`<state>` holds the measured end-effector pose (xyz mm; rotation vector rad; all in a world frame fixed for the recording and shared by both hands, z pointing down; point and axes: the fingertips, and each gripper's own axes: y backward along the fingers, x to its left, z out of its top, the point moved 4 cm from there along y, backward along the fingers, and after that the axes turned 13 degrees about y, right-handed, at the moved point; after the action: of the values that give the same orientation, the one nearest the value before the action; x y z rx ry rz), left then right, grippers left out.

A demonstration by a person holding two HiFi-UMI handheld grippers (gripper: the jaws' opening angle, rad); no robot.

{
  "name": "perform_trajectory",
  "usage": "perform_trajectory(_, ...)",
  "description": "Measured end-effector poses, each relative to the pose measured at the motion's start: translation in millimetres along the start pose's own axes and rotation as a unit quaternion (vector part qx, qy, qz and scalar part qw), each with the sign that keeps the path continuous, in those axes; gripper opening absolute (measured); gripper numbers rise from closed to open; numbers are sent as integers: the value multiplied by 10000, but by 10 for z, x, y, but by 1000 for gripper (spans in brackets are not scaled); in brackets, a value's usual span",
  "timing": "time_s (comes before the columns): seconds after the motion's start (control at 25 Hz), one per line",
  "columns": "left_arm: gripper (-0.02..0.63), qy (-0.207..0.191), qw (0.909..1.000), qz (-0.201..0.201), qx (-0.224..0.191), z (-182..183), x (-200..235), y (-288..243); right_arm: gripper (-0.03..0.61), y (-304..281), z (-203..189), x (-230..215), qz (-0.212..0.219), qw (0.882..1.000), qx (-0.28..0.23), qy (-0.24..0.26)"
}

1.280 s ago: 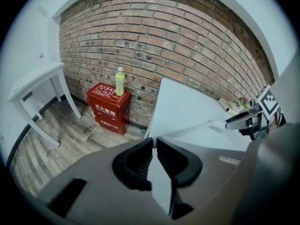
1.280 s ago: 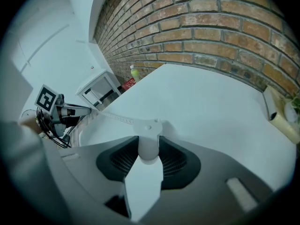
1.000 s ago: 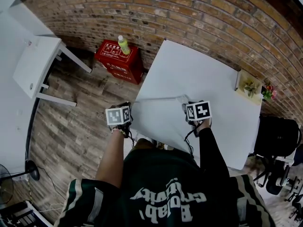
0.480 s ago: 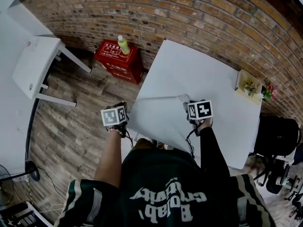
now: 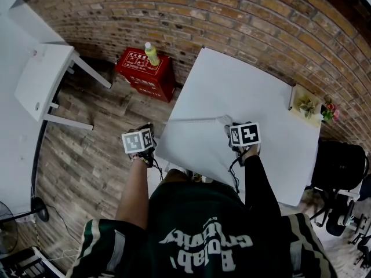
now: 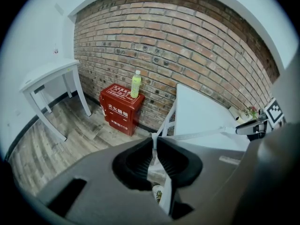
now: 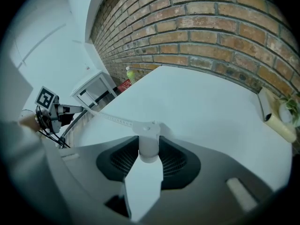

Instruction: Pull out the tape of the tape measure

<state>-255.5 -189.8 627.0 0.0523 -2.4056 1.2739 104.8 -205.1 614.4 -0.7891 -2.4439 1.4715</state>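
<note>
White side table [image 5: 43, 80]: far left, on the wood floor [image 5: 93, 155].

Red box [image 5: 145, 74]: against the brick wall [image 5: 243, 16], right of the side table. A yellow-green bottle [image 5: 151, 54] stands upright on its top.

Left gripper [image 6: 154, 146]: held in the air over the floor, just off the left edge of the white surface [image 5: 249, 91]. Jaws nearly together, clamped on the end of the tape [image 6: 201, 135].

Tape: pulled out and stretched in the air, running right from the left gripper's jaws, over the near left corner of the surface, to the tape measure case [image 7: 146, 134].

Right gripper [image 7: 148, 159]: held over the near part of the surface. Jaws clamped on the white tape measure case, one pad on each side. The tape leaves the case toward the left.

Planter box [image 5: 305, 107]: at the far right edge of the surface, with small plants in it.

Black bag [image 5: 339, 167]: on the floor, right of the surface.
</note>
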Motion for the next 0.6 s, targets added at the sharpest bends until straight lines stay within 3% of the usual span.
perform_trajectory(0.6, 40, -429, 9986, -313, 75, 18, -242, 3, 147, -33, 36, 136, 115, 9999, 0, 78)
